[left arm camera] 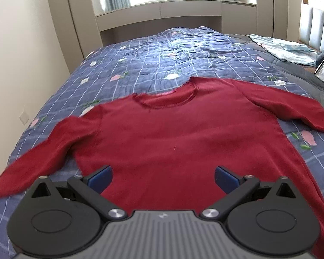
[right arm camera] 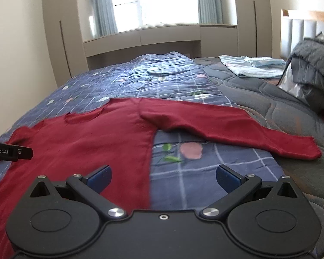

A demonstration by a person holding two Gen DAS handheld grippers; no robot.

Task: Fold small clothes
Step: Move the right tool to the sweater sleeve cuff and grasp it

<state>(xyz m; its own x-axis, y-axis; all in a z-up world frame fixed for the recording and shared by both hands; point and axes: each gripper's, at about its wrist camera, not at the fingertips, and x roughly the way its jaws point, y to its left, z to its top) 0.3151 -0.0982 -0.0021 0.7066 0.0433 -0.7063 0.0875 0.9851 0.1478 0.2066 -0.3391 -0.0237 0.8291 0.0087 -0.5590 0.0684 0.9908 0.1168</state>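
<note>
A dark red long-sleeved sweater point(left arm camera: 172, 133) lies flat and face up on the bed, collar away from me, both sleeves spread out to the sides. My left gripper point(left arm camera: 163, 178) is open and empty, held over the sweater's lower body. My right gripper point(right arm camera: 164, 178) is open and empty over the sweater's right side edge point(right arm camera: 146, 161), below the spread right sleeve point(right arm camera: 226, 125). The left gripper's tip point(right arm camera: 21, 152) shows at the left edge of the right wrist view, over the sweater point(right arm camera: 86, 142).
A blue checked floral quilt point(left arm camera: 162, 58) covers the bed. Folded light blue clothes point(left arm camera: 285, 47) lie far right near the headboard point(right arm camera: 308, 26). A dark grey padded bundle point(right arm camera: 315, 69) and a grey mattress cover point(right arm camera: 270, 99) are on the right. A wall is on the left.
</note>
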